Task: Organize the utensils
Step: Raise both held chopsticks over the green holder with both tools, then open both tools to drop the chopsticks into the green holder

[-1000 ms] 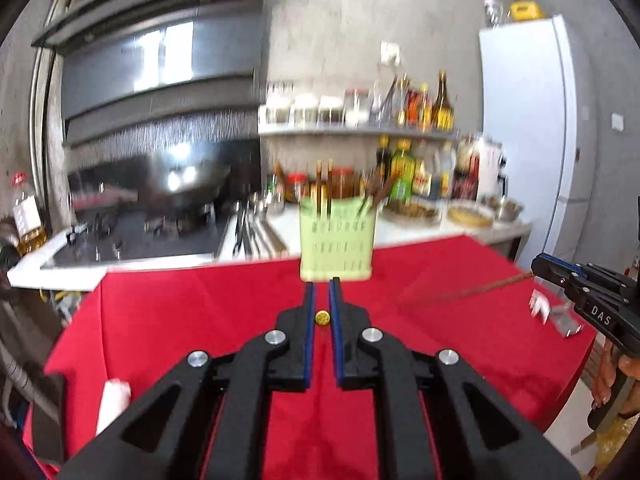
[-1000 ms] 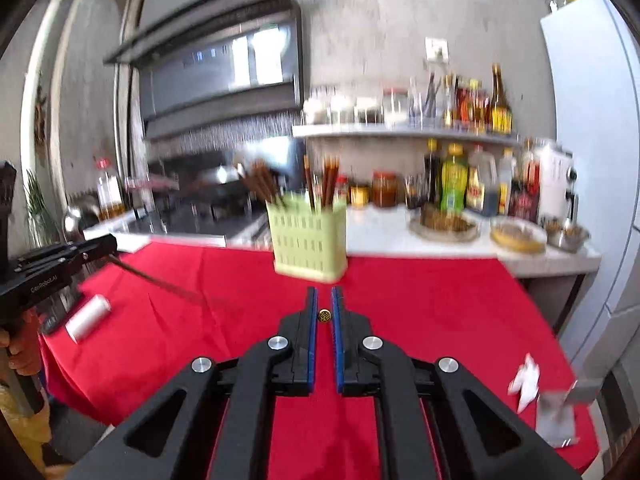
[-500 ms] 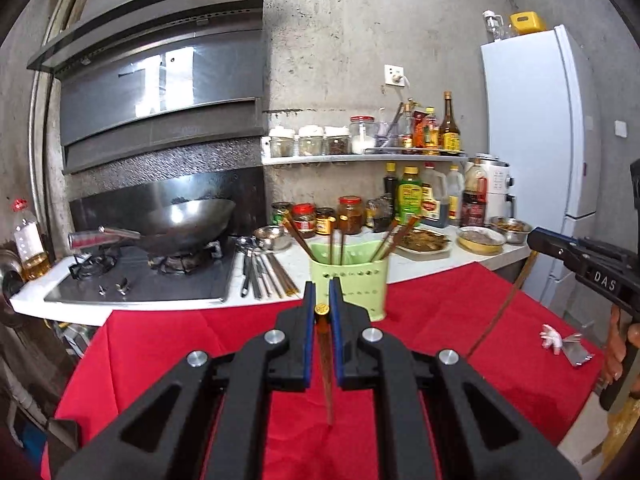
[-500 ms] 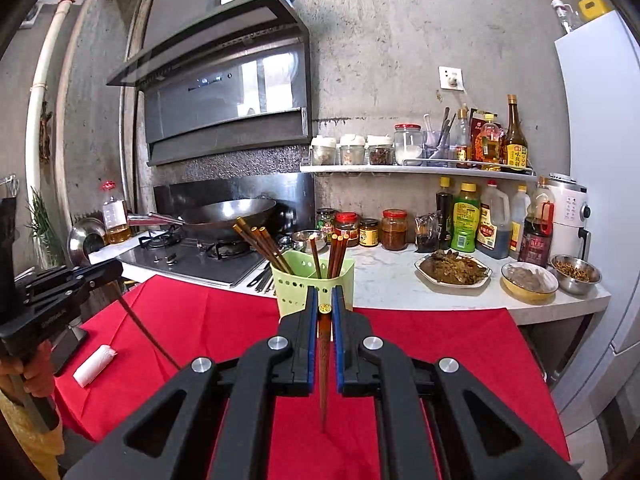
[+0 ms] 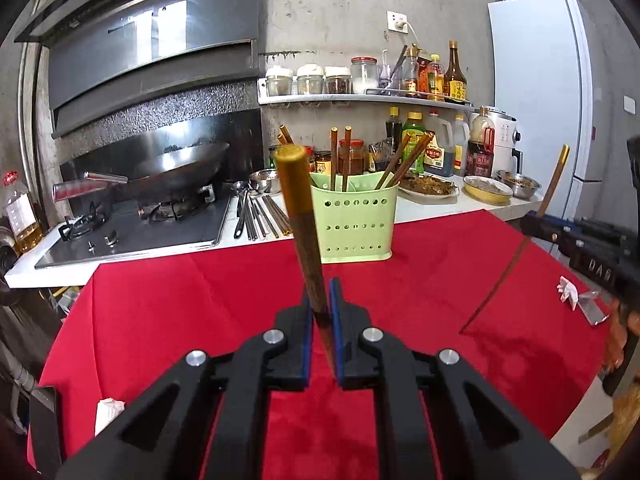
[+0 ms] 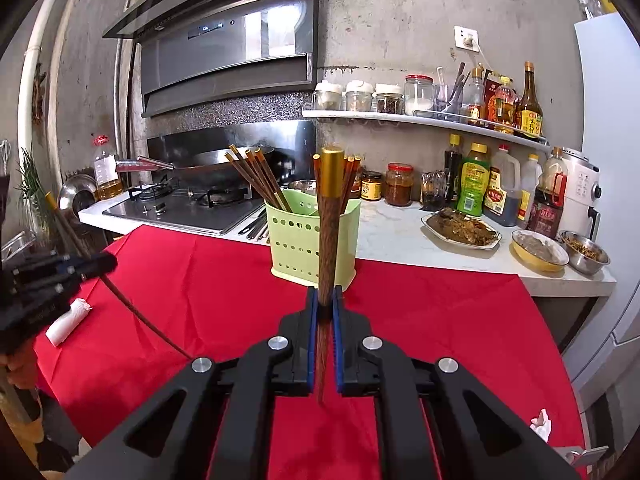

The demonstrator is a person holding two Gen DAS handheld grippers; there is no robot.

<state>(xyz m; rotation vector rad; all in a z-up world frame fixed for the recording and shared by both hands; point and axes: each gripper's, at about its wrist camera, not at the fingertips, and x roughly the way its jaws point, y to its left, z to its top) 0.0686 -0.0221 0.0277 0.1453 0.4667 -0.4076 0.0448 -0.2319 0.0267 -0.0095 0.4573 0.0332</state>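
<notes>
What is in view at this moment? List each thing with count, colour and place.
Chopstick in left gripper: one, brown with gold top, upright.
Chopstick in right gripper: one, brown with gold top, upright.
Utensil holder: one, pale green, perforated, at the far edge of the tablecloth, holding several brown chopsticks.
Tablecloth: one, red, covering the table.
Wok: one, dark metal, on the stove at left.
Loose utensils: several, metal and brown, on the counter beside the stove.
Food dishes: three, on the counter at right.
Bottles and jars: many, on the counter and wall shelf.
Fridge: one, white, far right.
Left gripper: black, blue pads, shut on its chopstick.
Right gripper: black, blue pads, shut on its chopstick.
</notes>
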